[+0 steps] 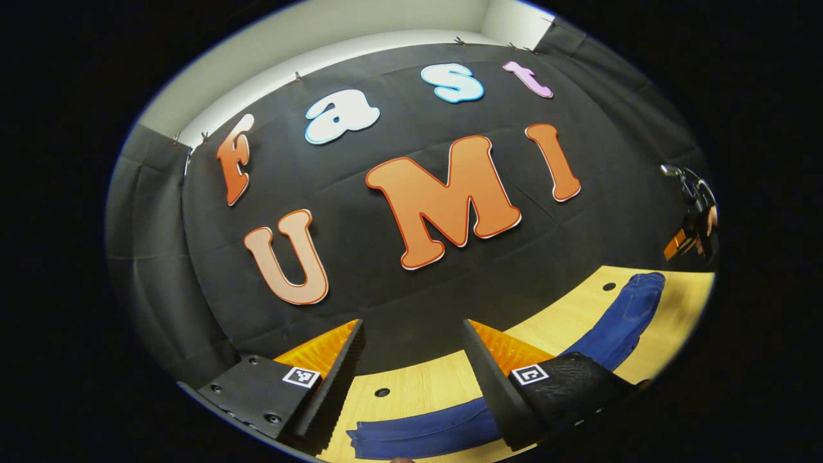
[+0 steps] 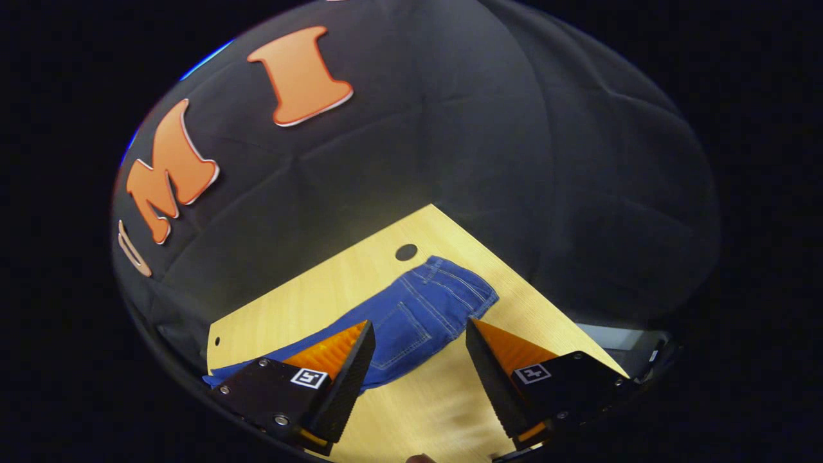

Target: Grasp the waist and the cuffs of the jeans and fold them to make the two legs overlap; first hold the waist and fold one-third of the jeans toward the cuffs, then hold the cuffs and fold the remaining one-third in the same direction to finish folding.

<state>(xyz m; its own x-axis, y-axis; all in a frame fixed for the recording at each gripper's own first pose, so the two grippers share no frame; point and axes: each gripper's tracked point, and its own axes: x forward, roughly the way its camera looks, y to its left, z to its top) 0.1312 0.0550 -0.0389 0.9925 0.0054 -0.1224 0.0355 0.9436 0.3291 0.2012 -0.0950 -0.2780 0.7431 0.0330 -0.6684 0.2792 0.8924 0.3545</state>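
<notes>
Left gripper [image 1: 411, 360]: jaws spread wide, nothing between them, held above the near part of the pale wooden tabletop [image 1: 443, 386]. Under it the cuff end of the blue denim jeans [image 1: 424, 432] lies flat on the wood, close to the tabletop's left end; the legs run rightward toward the far right corner, the waist lying near a round dark hole [image 1: 609, 286] by the back edge. A second such hole [image 1: 382, 391] sits near the back edge, between the fingers in this view. Farther off at the right of the left gripper view, the other gripper [image 1: 691, 212] hangs in a person's hand above the waist end, clear of the cloth.

Right gripper [image 2: 418, 360]: jaws also apart, empty, held above the front of the tabletop [image 2: 437, 399]. The jeans' waist and back pockets [image 2: 427, 308] lie flat beyond the fingertips, near the far right corner, just beside the round hole [image 2: 406, 252]. The legs trail off toward the left end, behind the left-hand finger. Neither gripper touches the denim.
</notes>
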